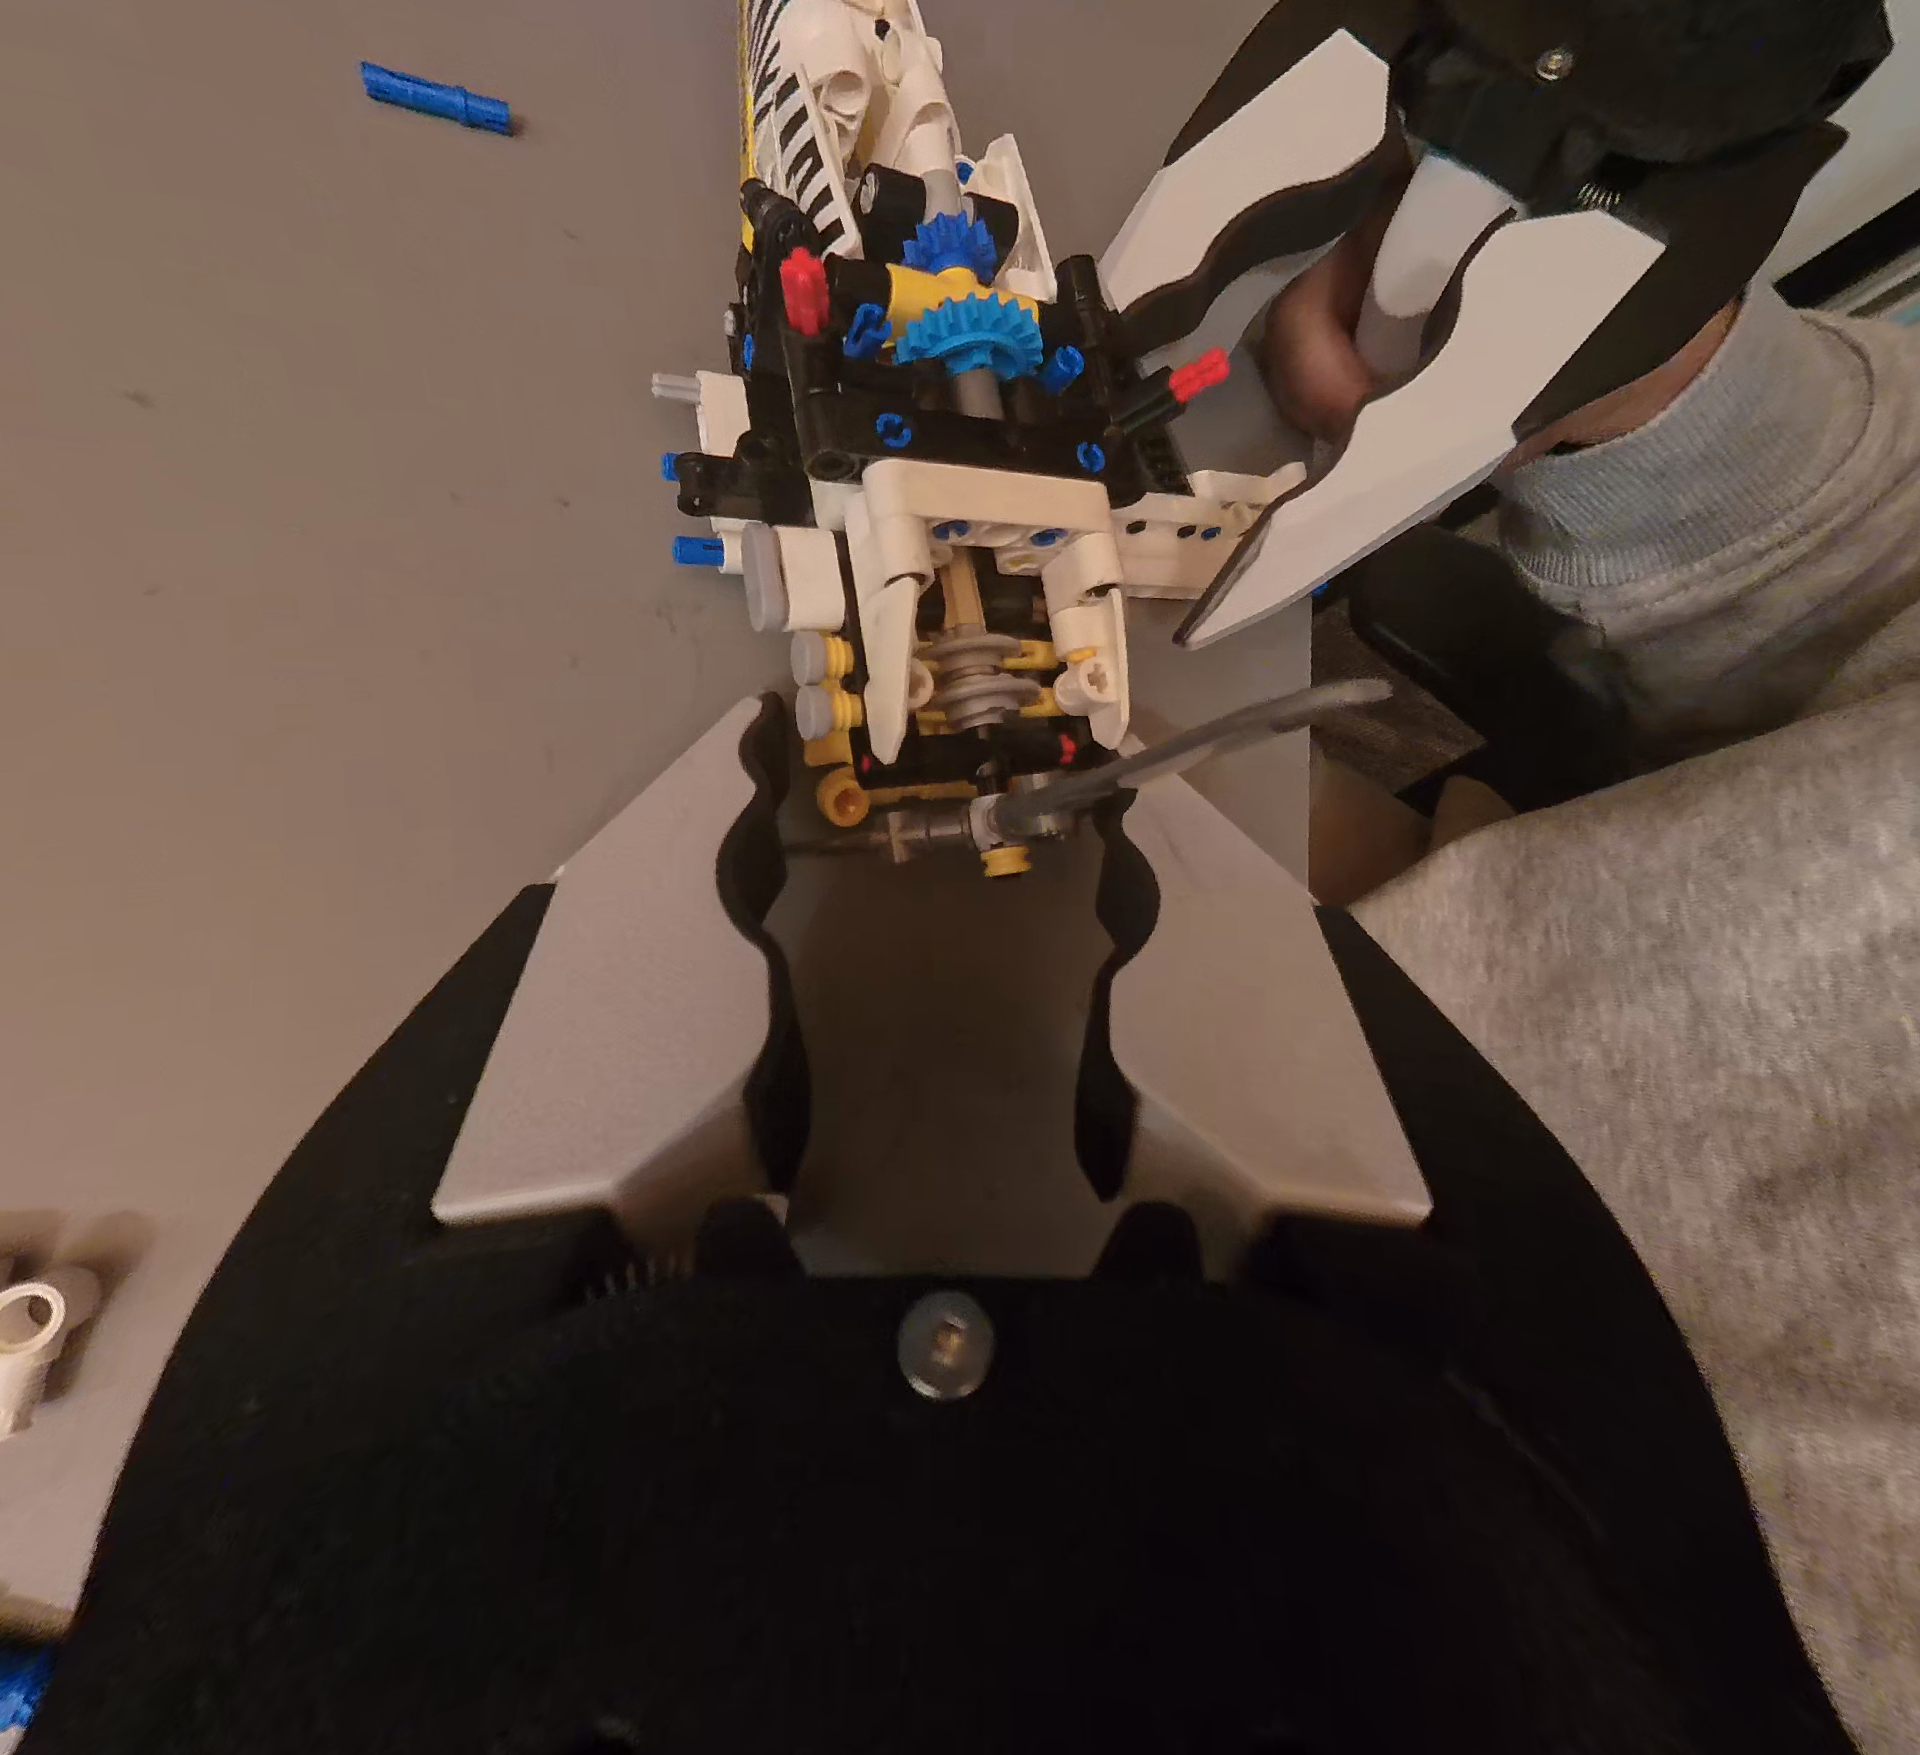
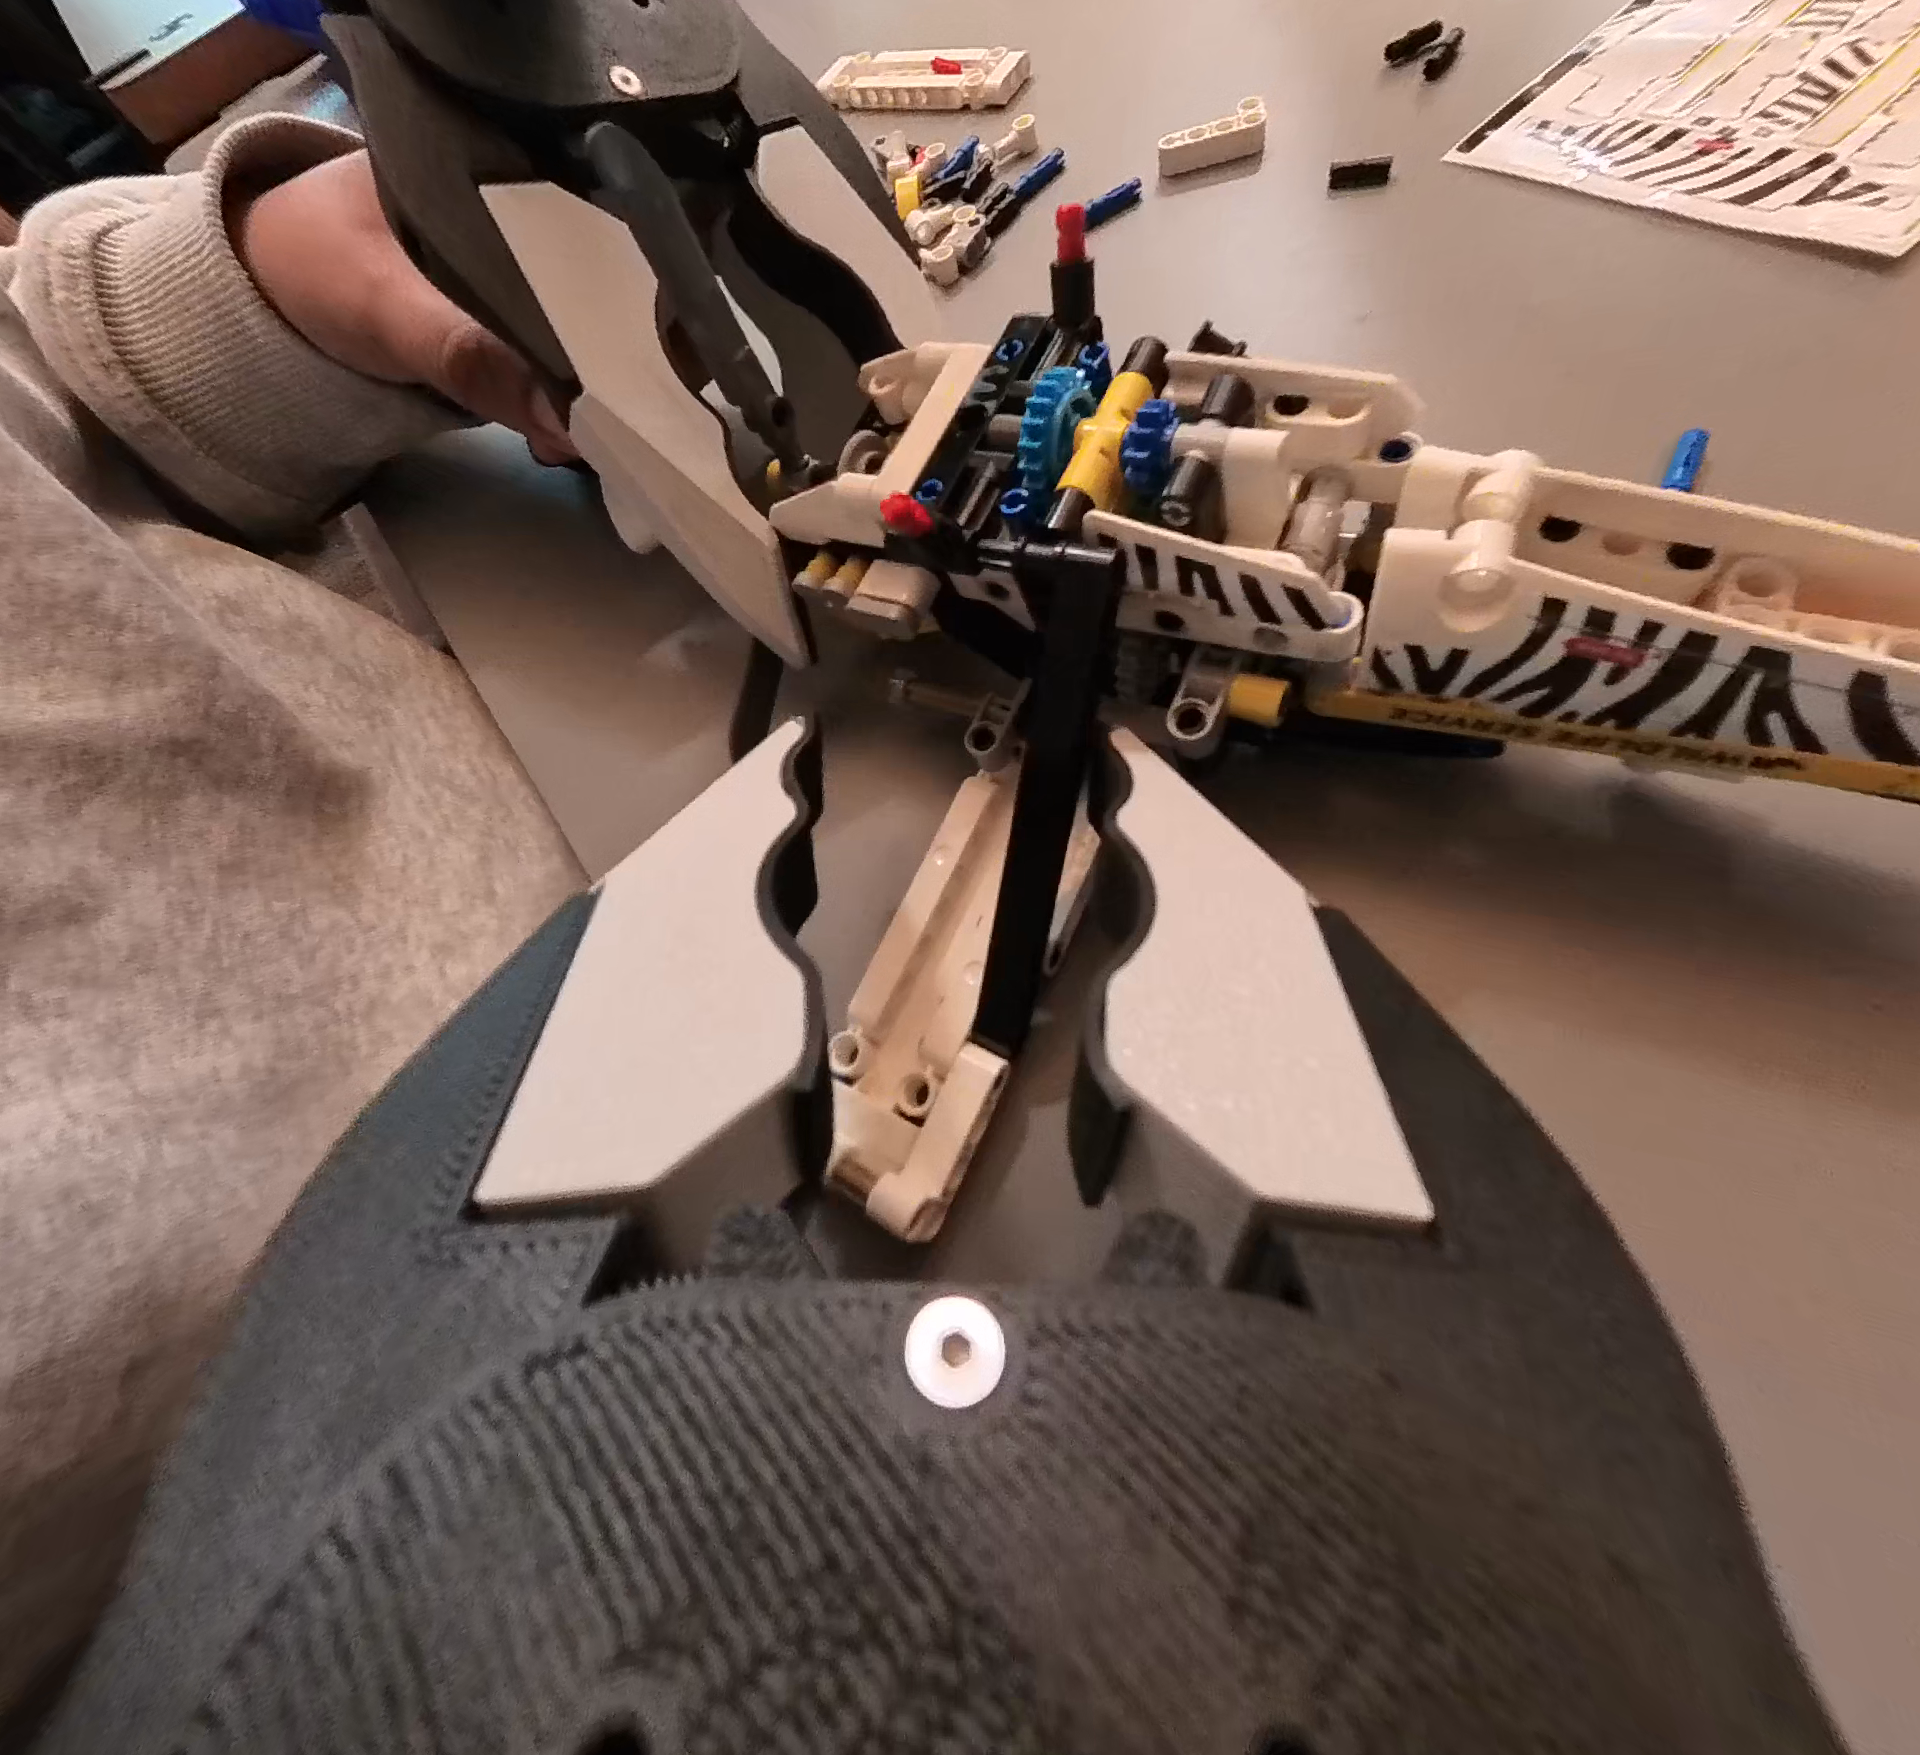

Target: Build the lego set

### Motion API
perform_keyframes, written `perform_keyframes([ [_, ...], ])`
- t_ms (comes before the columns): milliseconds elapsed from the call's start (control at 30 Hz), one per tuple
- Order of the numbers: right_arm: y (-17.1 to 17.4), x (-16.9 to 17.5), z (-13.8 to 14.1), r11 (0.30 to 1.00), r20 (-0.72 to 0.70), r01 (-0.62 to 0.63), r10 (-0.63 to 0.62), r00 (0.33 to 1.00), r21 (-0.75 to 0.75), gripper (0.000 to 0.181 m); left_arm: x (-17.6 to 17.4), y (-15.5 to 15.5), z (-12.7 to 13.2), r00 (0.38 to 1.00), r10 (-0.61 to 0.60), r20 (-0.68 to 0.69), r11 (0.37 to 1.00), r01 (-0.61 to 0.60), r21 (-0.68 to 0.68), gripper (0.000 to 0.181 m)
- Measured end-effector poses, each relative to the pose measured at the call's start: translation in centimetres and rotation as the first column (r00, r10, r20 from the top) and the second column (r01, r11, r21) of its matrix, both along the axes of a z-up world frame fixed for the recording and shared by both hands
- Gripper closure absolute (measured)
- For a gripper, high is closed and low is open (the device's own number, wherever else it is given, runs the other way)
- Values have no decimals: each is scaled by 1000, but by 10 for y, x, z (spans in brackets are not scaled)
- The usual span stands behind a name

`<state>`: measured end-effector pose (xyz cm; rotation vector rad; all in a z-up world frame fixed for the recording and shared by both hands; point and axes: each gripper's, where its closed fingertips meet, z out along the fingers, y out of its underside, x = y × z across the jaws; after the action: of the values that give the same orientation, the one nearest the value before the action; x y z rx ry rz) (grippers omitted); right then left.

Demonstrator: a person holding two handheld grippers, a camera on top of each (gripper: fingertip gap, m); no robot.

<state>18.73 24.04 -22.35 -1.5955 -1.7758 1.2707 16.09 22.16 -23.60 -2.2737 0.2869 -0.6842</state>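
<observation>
Right wrist view: right gripper point(image 2: 961, 770) fingers spread around white-black beams point(image 2: 966, 999); left gripper point(image 1: 940, 749) parted.

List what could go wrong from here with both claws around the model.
1. The right claw straddles the white-and-black side arm sticking out of the model; a twist might pop it off.
2. The left claw sits at the model's end by the thin grey hose; closing could pinch or unseat it.
3. The model lies near the table edge, so a hard push may slide it off.
</observation>
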Motion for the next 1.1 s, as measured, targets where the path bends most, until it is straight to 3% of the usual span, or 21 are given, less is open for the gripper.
perform_keyframes([
  [433,13,-16,-9,940,-15,250,-254,967,233,134,-1,1,-1,1000,13,-18,1000,-13,4,127],
  [600,10,-17,-7,947,-6,257,-260,965,195,128,-1,1,0,1000,11,-8,1000,-10,3,127],
  [700,7,-18,-6,952,-9,257,-260,966,166,114,-1,2,0,1000,11,6,1000,-11,1,128],
  [1100,15,-19,-8,923,-20,316,-319,947,220,128,-1,2,1,1000,11,14,1000,-11,-1,128],
])
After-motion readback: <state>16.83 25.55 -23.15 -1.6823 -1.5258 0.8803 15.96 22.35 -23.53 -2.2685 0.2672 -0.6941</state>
